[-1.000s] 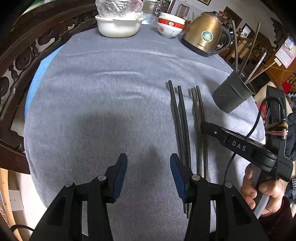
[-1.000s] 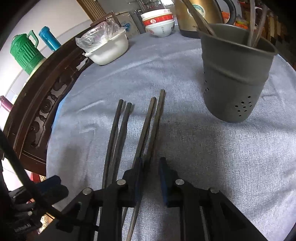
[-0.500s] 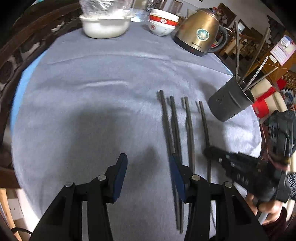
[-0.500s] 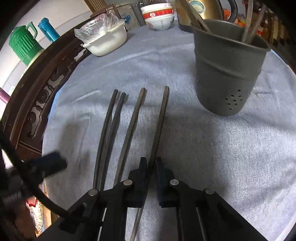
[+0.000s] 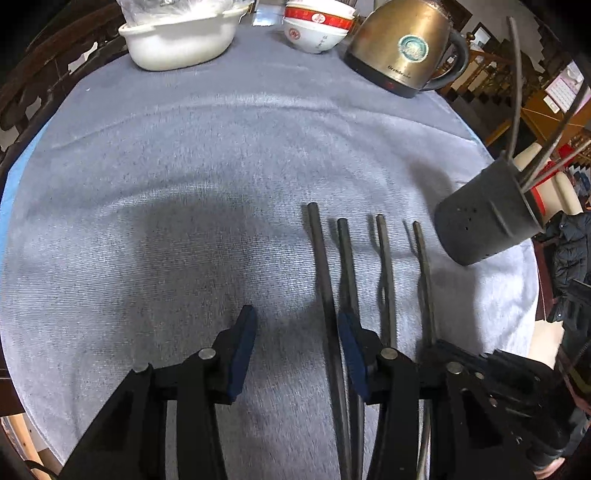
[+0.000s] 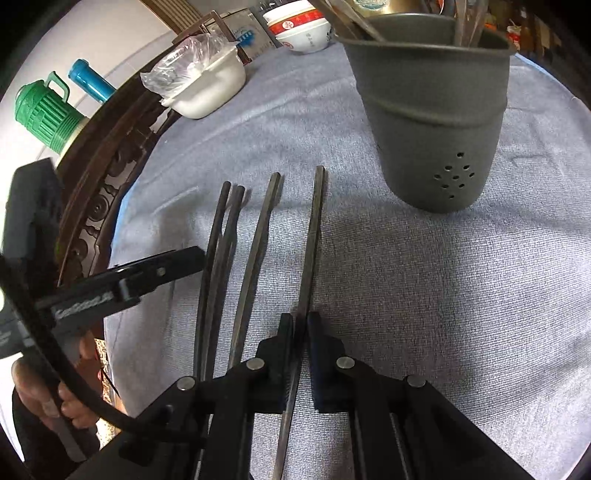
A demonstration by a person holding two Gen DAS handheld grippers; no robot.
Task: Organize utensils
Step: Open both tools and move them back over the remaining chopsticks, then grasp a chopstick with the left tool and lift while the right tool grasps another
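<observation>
Several dark chopsticks lie side by side on the grey cloth [image 5: 184,166]. My right gripper [image 6: 300,325] is shut on the rightmost chopstick [image 6: 314,236], which also shows in the left wrist view [image 5: 423,266], near its lower part. The other chopsticks [image 6: 258,229] lie to its left. A grey perforated utensil cup [image 6: 436,122] holding several utensils stands beyond it to the right; it also shows in the left wrist view [image 5: 487,221]. My left gripper [image 5: 295,332] is open and empty, its right finger [image 5: 351,347] beside the leftmost chopstick [image 5: 323,280].
At the far edge stand a white basin with a plastic bag [image 5: 181,33], stacked red-and-white bowls [image 5: 317,29] and a brass kettle [image 5: 402,48]. A green jug [image 6: 44,110] and carved wooden chair back [image 6: 107,177] are beyond the table's left edge.
My right gripper closed on the rightmost chopstick and shifted it right, apart from its neighbour. My left gripper moved forward and right toward the leftmost chopsticks, staying open.
</observation>
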